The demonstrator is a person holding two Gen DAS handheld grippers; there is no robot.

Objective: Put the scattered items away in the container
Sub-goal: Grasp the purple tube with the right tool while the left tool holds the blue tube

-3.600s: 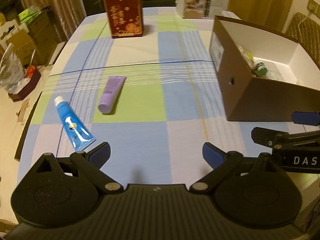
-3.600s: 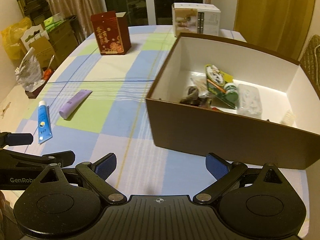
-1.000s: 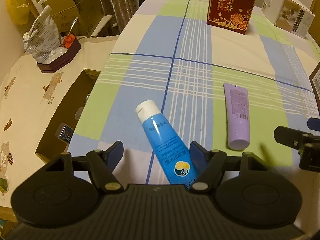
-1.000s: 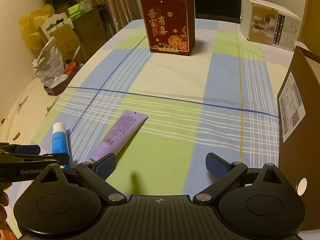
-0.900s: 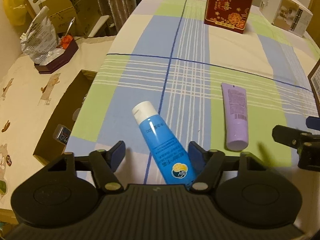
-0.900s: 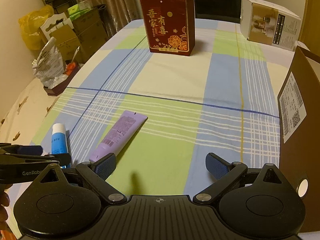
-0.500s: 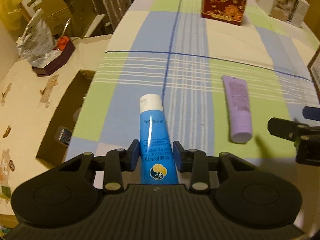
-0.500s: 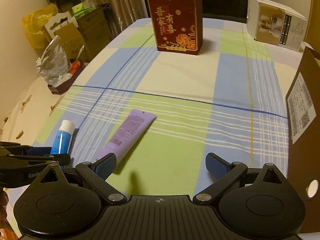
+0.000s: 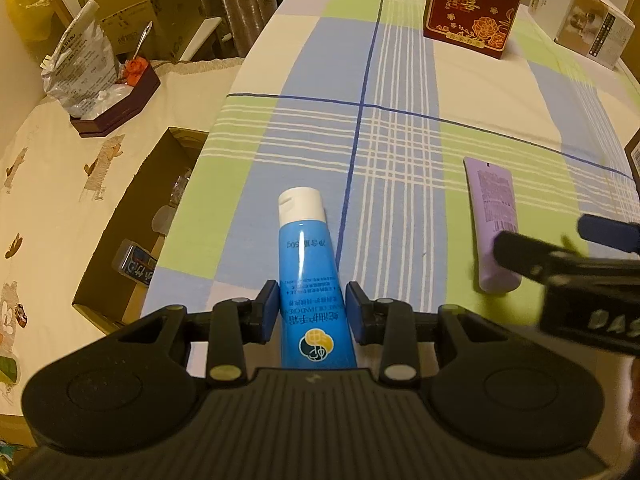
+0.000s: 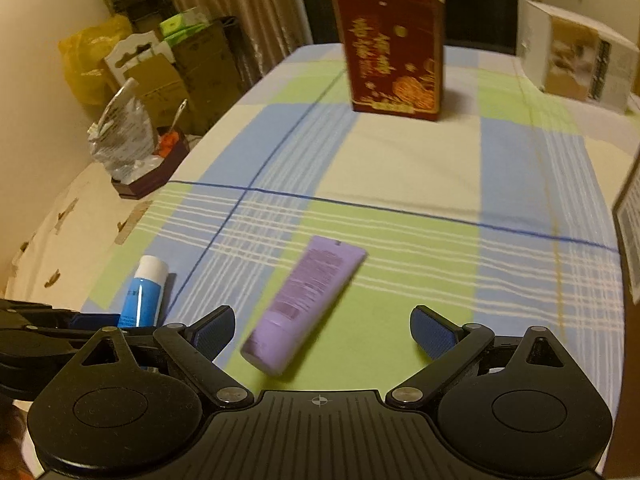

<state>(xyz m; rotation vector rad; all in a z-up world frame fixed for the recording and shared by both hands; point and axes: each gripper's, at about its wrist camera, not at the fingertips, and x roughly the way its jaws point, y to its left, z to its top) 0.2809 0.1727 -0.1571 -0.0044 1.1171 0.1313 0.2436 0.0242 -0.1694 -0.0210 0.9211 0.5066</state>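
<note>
A blue tube with a white cap [image 9: 306, 268] lies on the checked tablecloth, and my left gripper [image 9: 312, 312] is shut on its lower half. The right wrist view shows the same blue tube [image 10: 143, 294] at the lower left. A purple tube [image 10: 304, 304] lies cap-end toward me, and my right gripper [image 10: 322, 330] stands open just in front of its near end. In the left wrist view the purple tube [image 9: 496, 216] lies to the right, partly behind the right gripper. Only a sliver of the brown container [image 10: 628, 248] shows at the right edge.
A red gift box [image 10: 394, 46] and a white carton [image 10: 576, 68] stand at the far end of the table. Left of the table's edge sit an open cardboard box [image 9: 132, 232] and a small dark tray with a foil bag [image 9: 94, 76].
My left gripper has closed from open onto the blue tube. My right gripper has come forward and lower toward the purple tube, still open.
</note>
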